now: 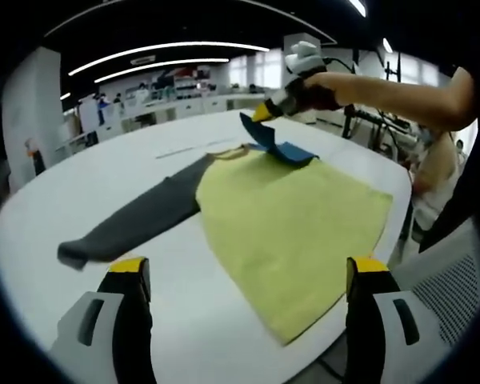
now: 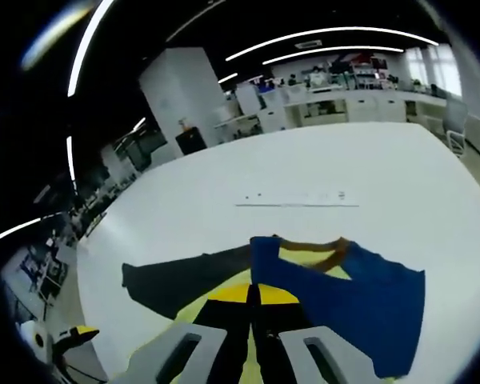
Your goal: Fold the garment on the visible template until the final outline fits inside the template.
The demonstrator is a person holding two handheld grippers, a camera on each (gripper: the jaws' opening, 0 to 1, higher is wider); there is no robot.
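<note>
Stretching across both views is a wide white tabletop (image 1: 224, 336), rounded at its edge, set in a large open room with long strip lights (image 1: 168, 48) curving over a dark ceiling. In the left gripper view, a white partition stands at the far left, and rows of white desks (image 1: 184, 104) with small clutter run along the far side under bright windows. On the tabletop lies the garment (image 1: 296, 232): a dark grey sleeve (image 1: 136, 220) reaches out to the left, and a pale yellow body spreads toward the near right edge. The left tongs (image 1: 244, 308) stand wide apart at the bottom of that view, holding nothing, their black jaws tipped with yellow, near the garment's hem. At the far right, a person's arm reaches in with the right tongs (image 1: 266, 120), which pinch a blue part of the garment (image 1: 284, 148) at the collar end and lift it off the yellow cloth.

In the right gripper view, a white pillar (image 2: 184, 96) and dark desks sit at the far left, a thin line marking (image 2: 296, 205) crosses the bare tabletop (image 2: 368, 168) beyond the garment, and white counters (image 2: 360, 100) run along the far right. The right tongs (image 2: 252, 320) are pressed together on the blue cloth (image 2: 360, 300), with the brown-trimmed collar (image 2: 320, 252) just beyond.
</note>
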